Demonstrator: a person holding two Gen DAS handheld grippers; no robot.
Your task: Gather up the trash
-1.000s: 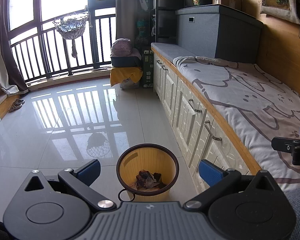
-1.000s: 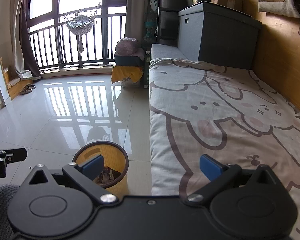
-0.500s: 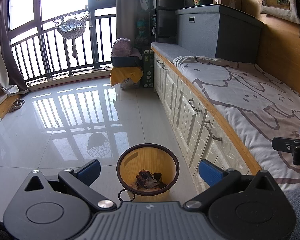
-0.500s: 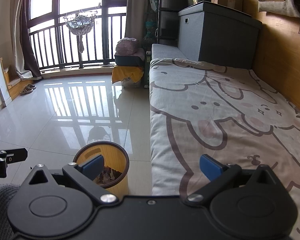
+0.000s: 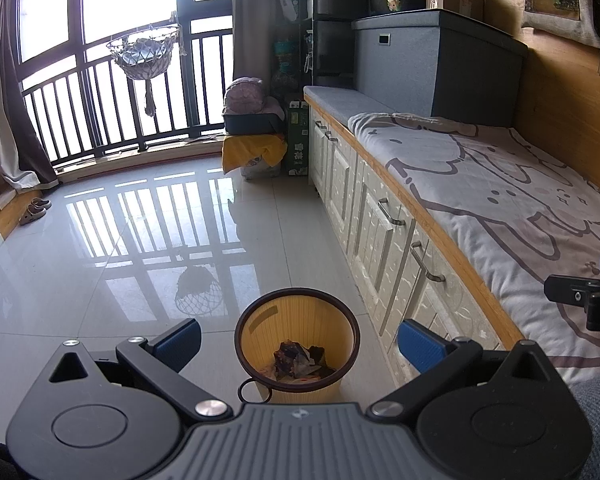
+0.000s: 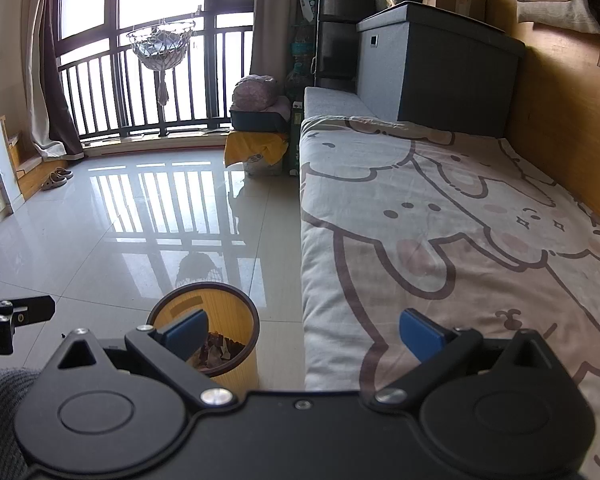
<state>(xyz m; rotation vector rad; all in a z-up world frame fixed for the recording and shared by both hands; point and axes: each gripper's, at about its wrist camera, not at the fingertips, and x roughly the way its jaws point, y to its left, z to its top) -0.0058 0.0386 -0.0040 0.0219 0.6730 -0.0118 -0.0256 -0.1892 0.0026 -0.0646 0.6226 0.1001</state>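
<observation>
Trash [image 5: 298, 362] lies crumpled at the bottom of the yellow bin [image 5: 260, 324], which stands on the tiled floor [image 5: 100, 260] just beside the white drawer fronts [image 5: 380, 232] under the bed. My left gripper [image 5: 298, 338] hangs above it with its blue pads [image 5: 180, 338] spread wide and nothing between them, the bin's dark rim sitting in the gap. My right gripper [image 6: 304, 330] is also wide apart and empty, held over the near edge of the bed, its left pad overlapping the bin [image 6: 236, 368] in that view while the right pad is over the cartoon-print sheet [image 6: 440, 220]. A grey knitted sleeve [image 6: 0, 408] shows at the lower left corner of the right view. Farther along, the sheet runs up to a grey storage box [image 5: 436, 64] at the bed's head. Past the foot of the drawers a yellow cloth [image 5: 252, 148] covers a low stand with a dark tray on top. At the far end, a railed window [image 5: 100, 92] with a net basket [image 5: 146, 52] hanging in front of it throws bright reflections on the tiles, and a pair of shoes [image 5: 34, 210] sits by the curtain.
</observation>
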